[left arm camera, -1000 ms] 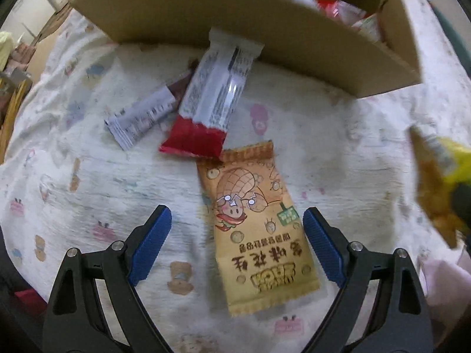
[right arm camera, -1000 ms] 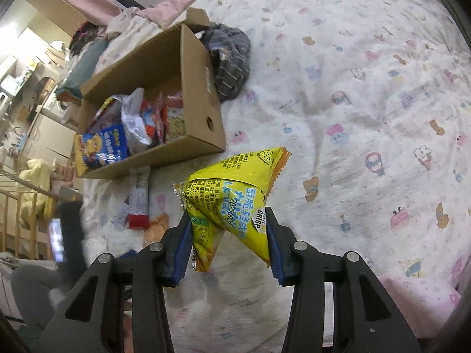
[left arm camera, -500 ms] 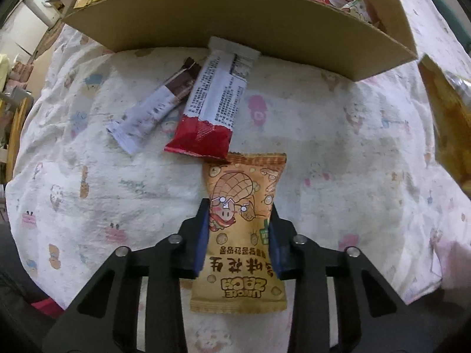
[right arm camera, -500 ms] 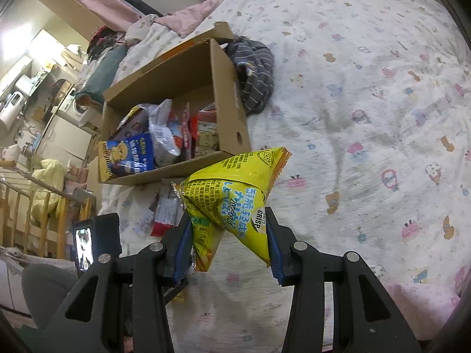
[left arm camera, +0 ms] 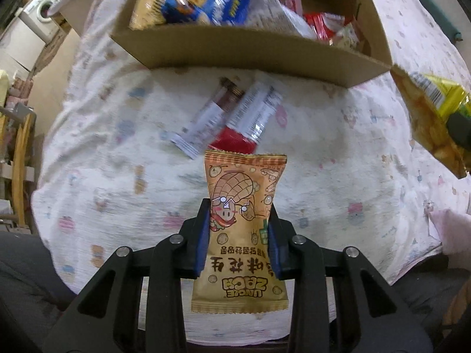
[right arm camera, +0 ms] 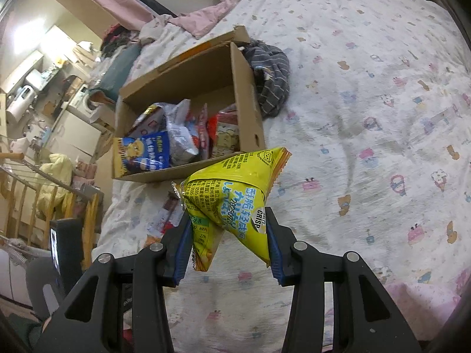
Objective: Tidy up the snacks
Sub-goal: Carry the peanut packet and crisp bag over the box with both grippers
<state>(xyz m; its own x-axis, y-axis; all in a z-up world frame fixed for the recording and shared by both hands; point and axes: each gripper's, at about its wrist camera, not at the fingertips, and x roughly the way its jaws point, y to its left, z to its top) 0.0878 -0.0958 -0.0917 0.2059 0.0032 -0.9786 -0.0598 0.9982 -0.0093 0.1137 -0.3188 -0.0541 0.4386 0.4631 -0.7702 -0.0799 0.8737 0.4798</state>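
Over the cartoon-print bedsheet (left arm camera: pixel 97 158), the left tool (left arm camera: pixel 239 236) is clamped narrow on an orange peanut packet (left arm camera: pixel 240 235) lifted near the bed's edge, while the right tool (right arm camera: pixel 228 248) pinches a yellow crisp bag (right arm camera: pixel 232 197) aloft just short of the cardboard box (right arm camera: pixel 247 108).

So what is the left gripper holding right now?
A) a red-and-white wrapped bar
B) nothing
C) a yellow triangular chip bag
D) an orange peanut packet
D: the left gripper is shut on the orange peanut packet, lifted off the bedsheet.
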